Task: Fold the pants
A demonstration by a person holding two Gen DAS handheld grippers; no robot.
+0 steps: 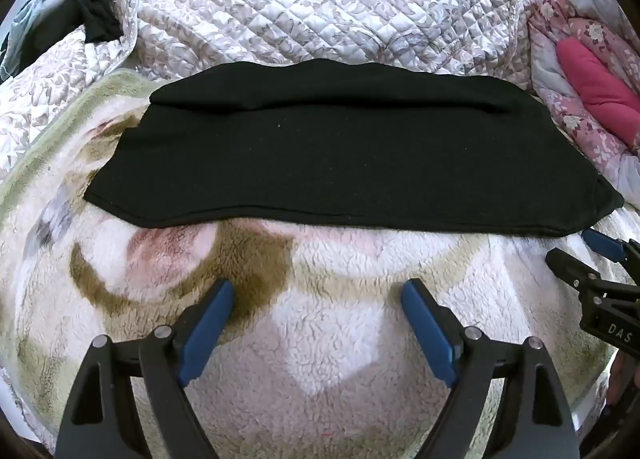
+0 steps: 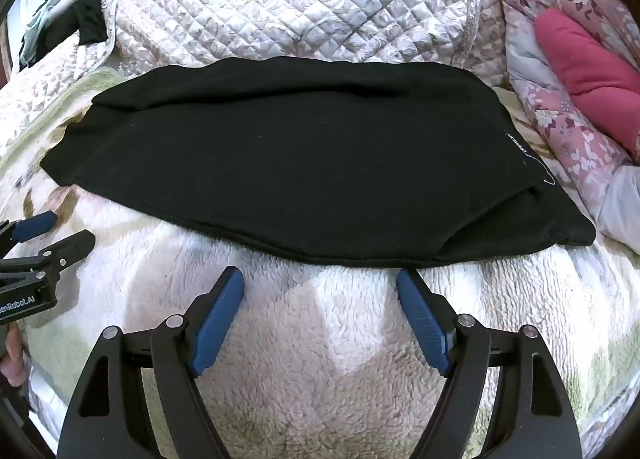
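Note:
The black pants (image 1: 340, 155) lie folded into a long flat band across a fluffy patterned blanket (image 1: 328, 323), with a rolled fold along the far edge. They also show in the right wrist view (image 2: 304, 171), with a small label near the right end. My left gripper (image 1: 318, 291) is open and empty, hovering over the blanket just short of the pants' near edge. My right gripper (image 2: 320, 279) is open and empty, its fingertips close to the near hem. Each gripper shows at the edge of the other's view: the right (image 1: 592, 259) and the left (image 2: 52, 235).
A quilted floral bedspread (image 1: 320, 3) is bunched up behind the pants. A pink floral duvet with a red-pink lining (image 2: 580, 71) lies at the right. Dark clothes (image 1: 92, 15) hang at the far left.

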